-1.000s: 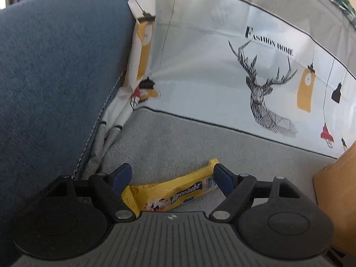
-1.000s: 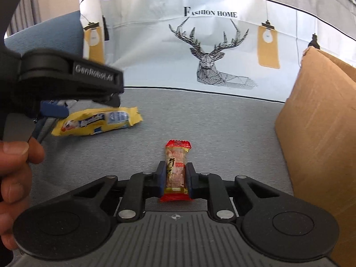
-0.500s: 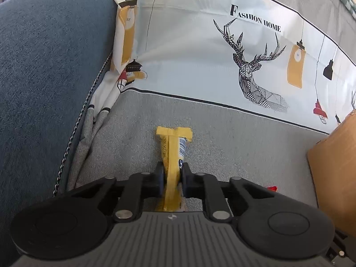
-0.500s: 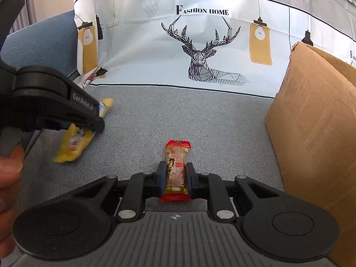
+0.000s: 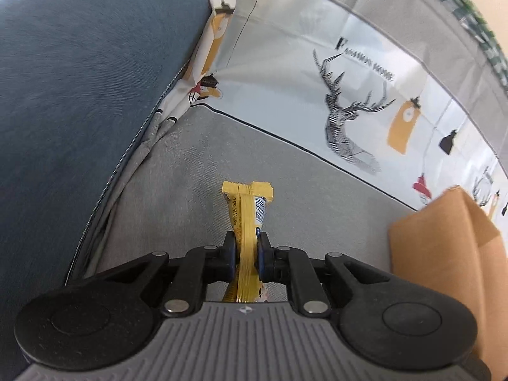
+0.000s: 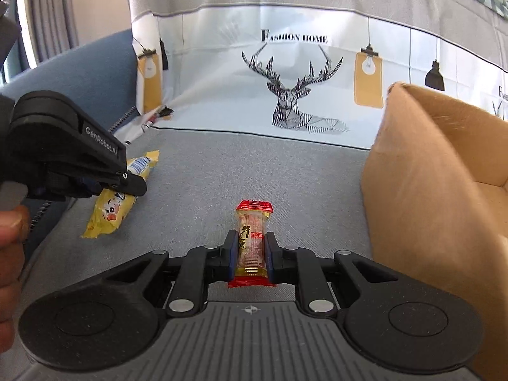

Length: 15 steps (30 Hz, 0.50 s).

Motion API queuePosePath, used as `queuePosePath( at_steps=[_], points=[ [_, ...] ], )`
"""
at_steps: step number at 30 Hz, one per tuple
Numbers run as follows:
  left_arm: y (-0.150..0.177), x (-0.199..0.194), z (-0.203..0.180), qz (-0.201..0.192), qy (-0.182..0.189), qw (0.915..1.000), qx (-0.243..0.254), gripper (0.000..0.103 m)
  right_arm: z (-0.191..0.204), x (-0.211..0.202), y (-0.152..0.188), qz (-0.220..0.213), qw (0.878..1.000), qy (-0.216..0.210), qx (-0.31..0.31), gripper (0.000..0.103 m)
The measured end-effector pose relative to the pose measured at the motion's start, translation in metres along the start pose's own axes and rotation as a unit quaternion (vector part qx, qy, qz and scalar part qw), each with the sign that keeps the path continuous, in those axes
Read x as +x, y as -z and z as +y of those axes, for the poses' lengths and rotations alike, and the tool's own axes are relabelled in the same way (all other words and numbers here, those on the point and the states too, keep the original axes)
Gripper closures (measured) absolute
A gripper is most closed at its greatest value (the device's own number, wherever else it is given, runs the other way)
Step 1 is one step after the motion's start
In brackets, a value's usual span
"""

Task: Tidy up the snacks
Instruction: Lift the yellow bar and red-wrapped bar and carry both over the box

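My left gripper [image 5: 246, 249] is shut on a yellow snack bar [image 5: 249, 212] and holds it above the grey sofa seat [image 5: 190, 174]. The same bar [image 6: 111, 212] shows in the right wrist view, hanging tilted from the left gripper [image 6: 127, 184]. My right gripper [image 6: 250, 254] is shut on a small red-ended snack packet [image 6: 252, 238], held upright over the seat. An open cardboard box [image 6: 428, 190] stands just right of the right gripper; it also shows in the left wrist view [image 5: 451, 247].
A white deer-print cover [image 6: 285, 79] hangs over the sofa back. A blue armrest cushion [image 5: 79, 79] rises at the left. A hand [image 6: 9, 247] holds the left gripper's handle.
My left gripper closed on the yellow bar and lifted it off the seat. The right gripper kept its hold on the red packet and moved closer to the cardboard box.
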State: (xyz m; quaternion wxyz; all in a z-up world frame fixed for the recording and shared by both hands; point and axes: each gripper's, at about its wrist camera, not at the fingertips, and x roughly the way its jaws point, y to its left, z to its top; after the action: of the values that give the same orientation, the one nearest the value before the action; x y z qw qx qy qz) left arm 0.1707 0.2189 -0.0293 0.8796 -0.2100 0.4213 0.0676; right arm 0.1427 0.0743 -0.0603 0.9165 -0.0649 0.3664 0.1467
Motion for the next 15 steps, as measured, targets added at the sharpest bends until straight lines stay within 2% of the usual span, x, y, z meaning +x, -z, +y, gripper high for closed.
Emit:
queuePosePath(
  at_steps=[11, 15],
  points=[
    [0.046, -0.089, -0.038, -0.074, 0.021, 0.9968, 0.022, 0.090, -0.041, -0.093, -0.003, -0.078, 0.997, -0.027, -0.001, 0.085],
    [0.059, -0.111, -0.058, -0.100, 0.029, 0.9937, 0.041, 0.090, -0.077, -0.138, -0.012, -0.135, 0.990, -0.033, 0.022, 0.085]
  ],
)
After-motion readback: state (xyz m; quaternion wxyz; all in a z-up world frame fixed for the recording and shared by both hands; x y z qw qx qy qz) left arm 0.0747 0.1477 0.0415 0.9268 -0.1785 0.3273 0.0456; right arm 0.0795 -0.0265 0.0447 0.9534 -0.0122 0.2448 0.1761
